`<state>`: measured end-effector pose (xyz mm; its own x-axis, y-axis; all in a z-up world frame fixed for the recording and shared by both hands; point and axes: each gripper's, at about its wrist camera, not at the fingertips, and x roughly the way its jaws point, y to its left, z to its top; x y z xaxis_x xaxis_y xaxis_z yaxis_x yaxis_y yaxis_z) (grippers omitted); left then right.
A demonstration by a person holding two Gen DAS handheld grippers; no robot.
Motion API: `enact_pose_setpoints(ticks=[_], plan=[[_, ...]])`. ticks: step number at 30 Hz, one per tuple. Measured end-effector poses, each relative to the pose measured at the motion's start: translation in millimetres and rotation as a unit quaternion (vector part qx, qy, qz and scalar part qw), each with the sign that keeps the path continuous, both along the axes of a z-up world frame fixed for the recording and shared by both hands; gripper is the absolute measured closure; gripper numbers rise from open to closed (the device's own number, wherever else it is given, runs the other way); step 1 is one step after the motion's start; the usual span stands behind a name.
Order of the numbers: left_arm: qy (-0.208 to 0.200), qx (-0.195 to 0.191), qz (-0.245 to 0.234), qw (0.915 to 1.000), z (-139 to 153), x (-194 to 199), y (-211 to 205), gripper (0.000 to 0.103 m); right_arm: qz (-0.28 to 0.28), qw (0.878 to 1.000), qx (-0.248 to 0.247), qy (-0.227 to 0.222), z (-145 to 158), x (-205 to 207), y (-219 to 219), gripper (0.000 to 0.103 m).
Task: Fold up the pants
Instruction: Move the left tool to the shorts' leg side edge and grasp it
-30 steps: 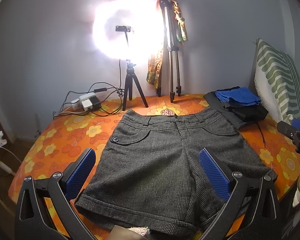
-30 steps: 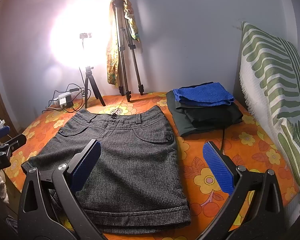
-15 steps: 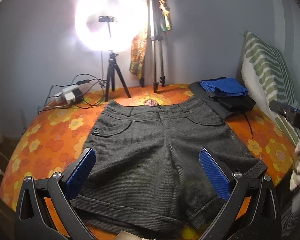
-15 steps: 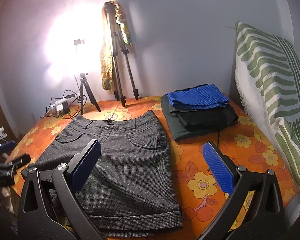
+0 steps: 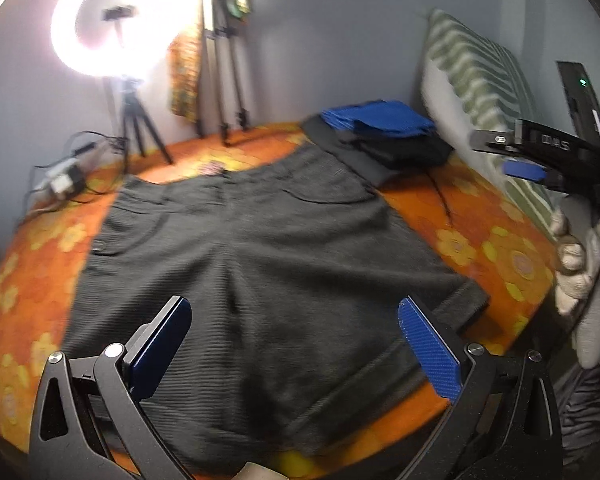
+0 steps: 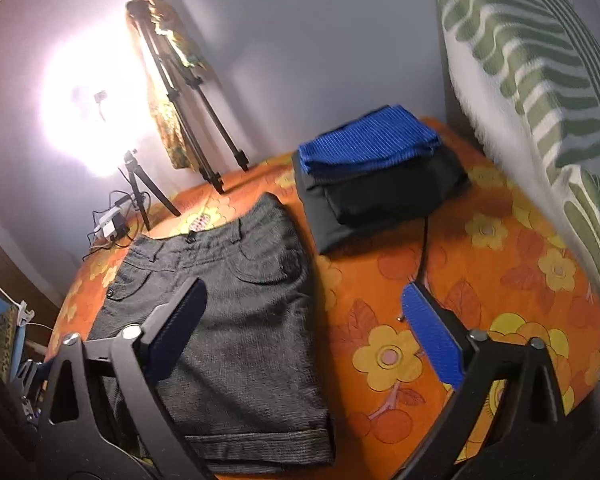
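Presently, item one: dark grey woven shorts with cuffed hems (image 5: 260,264), lying flat and unfolded, front side up, on the orange flower-print bedspread (image 6: 480,280). Waistband points away from both grippers, hems toward them.

Item two: left gripper (image 5: 296,344), black frame with blue ribbed pads, fingers set wide apart, empty. It hangs above the hem end of the shorts, both legs ahead of it and below; whether it touches cloth cannot be told, and the view is blurred.

Item three: right gripper (image 6: 300,336), same make, fingers likewise spread and holding nothing. Its left finger sits over the shorts' near leg; its right finger sits over bare bedspread beside the garment's outer edge.

Item four: folded stack of blue ribbed cloth on black garments (image 6: 380,172), beyond the right gripper, just beside the waistband corner.

Step in hand, by judgement: approach, with no fold begun. The next move likely calls for each gripper to pinch one outer edge, at hem and waistband, then carry one leg over onto the other.
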<state>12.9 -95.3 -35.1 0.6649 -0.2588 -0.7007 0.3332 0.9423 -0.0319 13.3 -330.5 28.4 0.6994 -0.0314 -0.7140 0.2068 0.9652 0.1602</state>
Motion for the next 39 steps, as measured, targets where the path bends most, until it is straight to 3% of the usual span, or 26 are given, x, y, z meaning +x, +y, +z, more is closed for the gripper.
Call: enact_pose_setpoints(ticks=[5, 10, 15, 17, 21, 27, 33, 37, 39], plan=[[0.025, 0.003, -0.056, 0.9981, -7.4, 5.4, -42.7, 0.003, -0.007, 1.000, 0.017, 0.018, -8.2, 4.3, -12.9, 0.009], [0.049, 0.014, -0.108, 0.9928, -16.6, 2.4, -81.8, 0.026, -0.012, 0.999, 0.034, 0.021, -8.0, 6.8, -20.1, 0.009], [0.084, 0.016, -0.148, 0.9853, -33.7, 5.1, -109.9, 0.060, -0.016, 0.999, 0.034, 0.011, 0.4, 4.8, -23.5, 0.009], [0.099, 0.019, -0.166, 0.9809, -41.4, 4.2, -122.1, 0.067, -0.020, 0.999, 0.036, 0.008, 3.3, 4.5, -27.0, 0.009], [0.100, 0.042, -0.208, 0.9721, -51.5, -5.8, -148.2, 0.067, -0.036, 0.999, 0.036, 0.010, 6.5, 6.6, -40.2, 0.009], [0.083, 0.078, -0.219, 0.9690, -59.0, -9.3, -170.7, 0.066, -0.054, 0.998, 0.038, 0.015, 6.7, 12.3, -61.0, 0.009], [0.076, 0.104, -0.218, 0.9675, -71.6, -4.3, -186.6, 0.053, -0.060, 0.997, 0.046, 0.028, -1.0, 21.6, -74.7, 0.010], [0.068, 0.135, -0.218, 0.9642, -80.6, -5.1, -192.0, 0.053, -0.061, 0.996, 0.056, 0.037, -6.9, 28.3, -80.1, 0.010], [0.062, 0.141, -0.213, 0.9649, -82.4, -4.5, -191.5, 0.062, -0.061, 0.996, 0.058, 0.038, -8.1, 30.7, -80.6, 0.010]])
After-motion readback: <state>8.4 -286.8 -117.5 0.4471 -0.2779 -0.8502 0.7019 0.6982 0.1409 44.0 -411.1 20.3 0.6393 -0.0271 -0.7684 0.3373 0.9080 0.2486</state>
